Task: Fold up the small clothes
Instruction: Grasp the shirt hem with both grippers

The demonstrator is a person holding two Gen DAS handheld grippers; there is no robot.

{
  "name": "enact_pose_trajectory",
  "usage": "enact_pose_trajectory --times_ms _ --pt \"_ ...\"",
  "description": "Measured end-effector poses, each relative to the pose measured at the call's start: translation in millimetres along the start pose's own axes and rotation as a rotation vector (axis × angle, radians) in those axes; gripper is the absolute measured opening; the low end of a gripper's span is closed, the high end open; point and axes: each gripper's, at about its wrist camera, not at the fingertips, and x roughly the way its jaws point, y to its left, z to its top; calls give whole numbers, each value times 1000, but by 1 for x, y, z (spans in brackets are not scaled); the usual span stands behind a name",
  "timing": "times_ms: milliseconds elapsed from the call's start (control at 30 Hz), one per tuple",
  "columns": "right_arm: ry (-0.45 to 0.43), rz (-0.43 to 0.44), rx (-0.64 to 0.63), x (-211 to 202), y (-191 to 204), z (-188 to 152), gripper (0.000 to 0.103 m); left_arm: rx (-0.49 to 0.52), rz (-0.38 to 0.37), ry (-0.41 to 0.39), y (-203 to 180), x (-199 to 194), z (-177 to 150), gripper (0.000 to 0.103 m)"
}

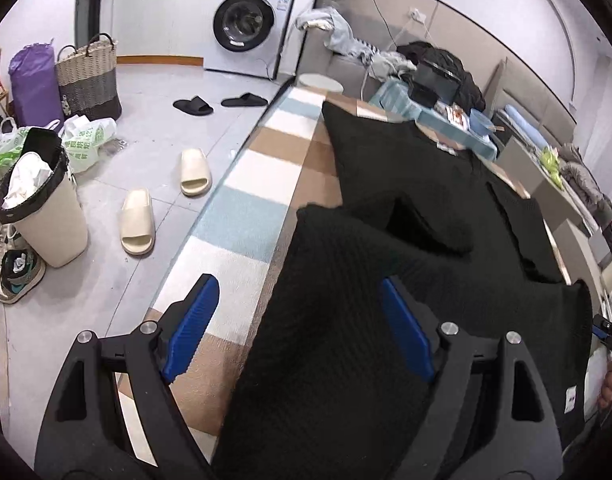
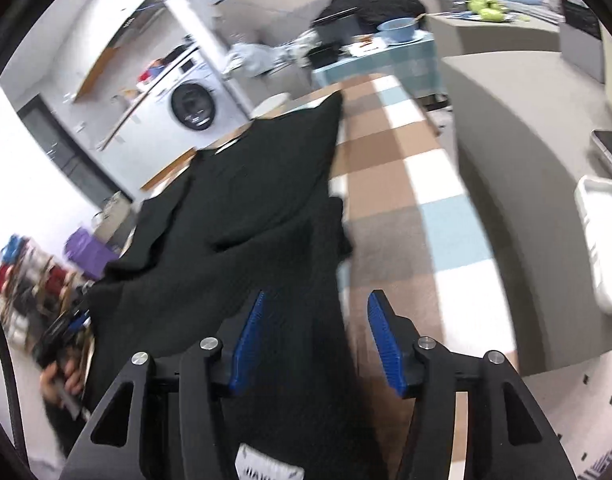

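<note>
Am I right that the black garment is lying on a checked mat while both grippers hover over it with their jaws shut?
Not quite: the left wrist view shows the left gripper with jaws open, as are the right gripper's. The black garment does lie on the checked mat.

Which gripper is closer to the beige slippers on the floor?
Left. The left gripper hangs at the table edge beside the beige slippers; the right gripper is over the garment's far side.

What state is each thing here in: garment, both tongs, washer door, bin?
black garment: partly folded, rumpled, lying on the checked mat
left tongs: open, garment edge between the fingers, not clamped
right tongs: open, garment edge between the fingers
washing machine: door closed
bin: lidless, stuffed with paper
beige slides: lying apart on the floor
</note>
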Motion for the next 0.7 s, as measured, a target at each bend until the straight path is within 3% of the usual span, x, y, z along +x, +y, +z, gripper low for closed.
enact_pose_trajectory --times_ms 133,233,300,367,400,700 --pt "31 -27 -25 18 8 -4 54 6 5 46 1 12 -6 81" --pt "41 11 -26 29 10 -3 54 18 1 87 -2 23 -9 81" --pt "51 20 -38 38 13 -1 51 29 -2 92 -4 28 -10 63" --pt "50 25 -69 42 19 0 10 38 -39 79 -6 28 -12 9" --pt "36 27 -88 41 22 -1 6 39 -59 62 -7 24 -12 4" --pt "-238 139 -81 -30 15 -21 4 -1 -188 -200 0 -58 -23 2"
